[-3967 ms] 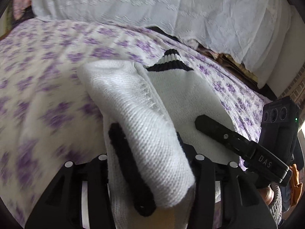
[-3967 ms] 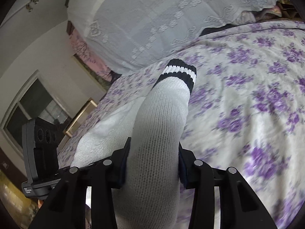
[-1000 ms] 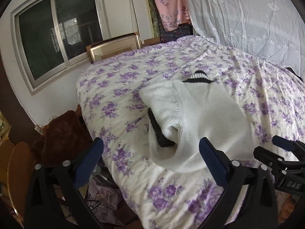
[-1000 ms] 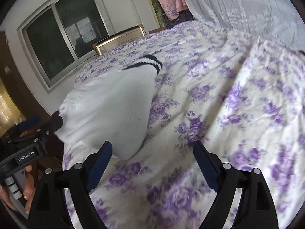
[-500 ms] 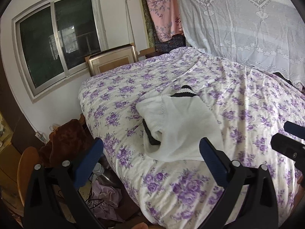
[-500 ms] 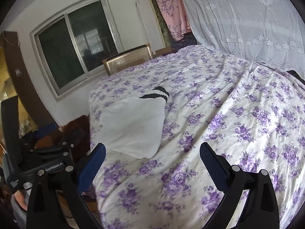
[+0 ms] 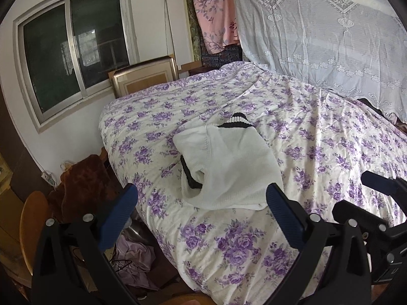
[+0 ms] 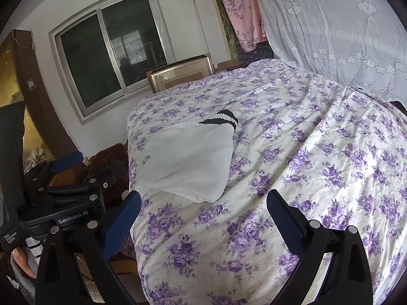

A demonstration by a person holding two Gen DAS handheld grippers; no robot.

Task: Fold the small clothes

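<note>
Both grippers have pulled back and up from the bed since four seconds ago, when each was clamped on the white knit; over the last half second the views barely differ. Left gripper: blue pads spread wide, nothing between them, released. Right gripper: likewise spread wide, nothing between the pads, released.

White sweater lies folded on the bed, near the bed's left edge and closer to the near corner than to the far end. Its black-and-white striped cuff points toward the far end. A black ribbed band shows in the open fold on the side facing the left edge. Neither tool touches the garment; both are apart from it, off the near edge.

Right wrist view: sweater reads as a flat, rounded packet with the striped cuff at its far end. Left gripper body sits at the left of that view, beyond the bed's left edge. Right gripper's blue pad tip shows at the right of the left view.

Surroundings: purple-flowered bedspread, window on the far wall, framed board leaning beneath it, lace curtain along the right side, pink floral cloth hanging, brown fabric on the floor left of the bed.
</note>
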